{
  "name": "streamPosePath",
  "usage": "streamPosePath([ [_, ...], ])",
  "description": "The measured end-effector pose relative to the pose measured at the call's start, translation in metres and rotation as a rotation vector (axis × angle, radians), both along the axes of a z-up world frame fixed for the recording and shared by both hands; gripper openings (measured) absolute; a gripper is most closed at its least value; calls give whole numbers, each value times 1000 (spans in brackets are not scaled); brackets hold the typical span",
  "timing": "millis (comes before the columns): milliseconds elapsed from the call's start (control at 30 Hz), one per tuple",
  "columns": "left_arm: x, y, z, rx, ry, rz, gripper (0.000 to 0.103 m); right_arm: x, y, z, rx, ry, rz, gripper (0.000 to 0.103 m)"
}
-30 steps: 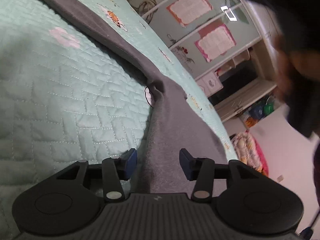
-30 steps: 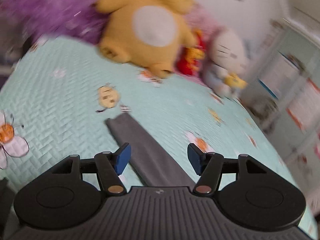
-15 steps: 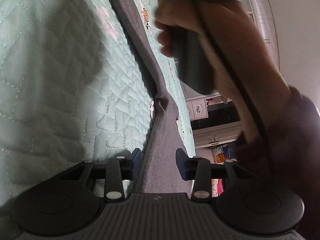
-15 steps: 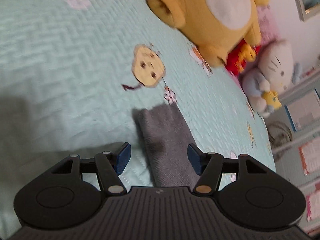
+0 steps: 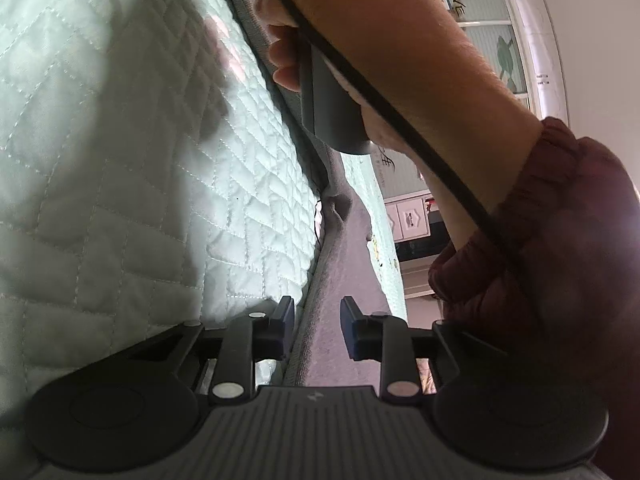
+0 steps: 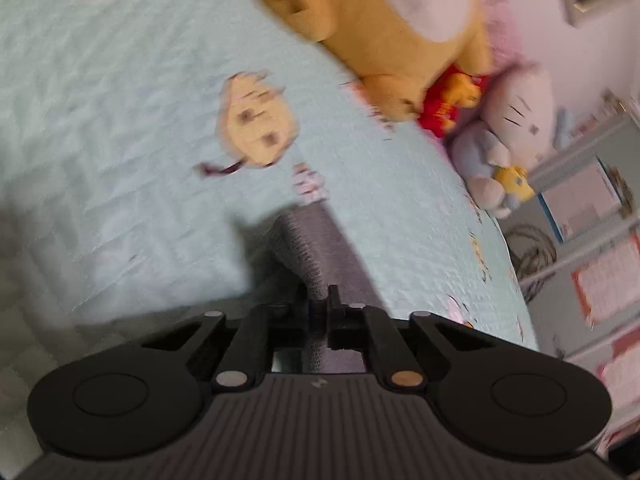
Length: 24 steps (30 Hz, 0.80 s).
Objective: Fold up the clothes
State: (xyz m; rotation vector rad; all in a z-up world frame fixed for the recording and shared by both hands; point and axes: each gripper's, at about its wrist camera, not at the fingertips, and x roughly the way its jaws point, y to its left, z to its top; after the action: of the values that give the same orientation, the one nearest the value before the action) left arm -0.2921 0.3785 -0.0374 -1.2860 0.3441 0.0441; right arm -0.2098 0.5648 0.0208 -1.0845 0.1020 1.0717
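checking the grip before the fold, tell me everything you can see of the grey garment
The grey garment is a long, narrow strip of soft, fuzzy-looking fabric lying flat on the mint quilted bedspread. Its end is pinched in the shut right tool. The closing left tool straddles the other stretch, pads not yet pressing. A small pucker sits midway.

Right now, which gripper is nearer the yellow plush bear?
Right. The right gripper, shut on the grey garment's end, faces the yellow plush bear. The left gripper, closing, straddles the garment further away.
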Motion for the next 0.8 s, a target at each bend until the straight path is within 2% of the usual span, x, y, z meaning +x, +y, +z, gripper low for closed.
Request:
streamPosePath([
  [33,0,-1,1,4,1,-1,30,7,-5,13,50,46,-28,4],
  [133,-1,-1,1,9,3,-1,30,44,-33,66,232,275,-166,2],
  [300,1,-4,9,59,6,-26,37,121,-131,153,580,641,-384,3],
  [467,5,-3,11,80,7,-53,41,176,-245,204,849,859,-562,3],
  [533,3,-2,12,91,13,-69,42,190,-281,211,909,908,-618,3],
  [600,4,-1,12,101,24,-87,43,196,-310,214,945,913,-653,3],
  [800,8,-5,16,114,123,-139,43,204,-371,205,1023,968,-662,3],
])
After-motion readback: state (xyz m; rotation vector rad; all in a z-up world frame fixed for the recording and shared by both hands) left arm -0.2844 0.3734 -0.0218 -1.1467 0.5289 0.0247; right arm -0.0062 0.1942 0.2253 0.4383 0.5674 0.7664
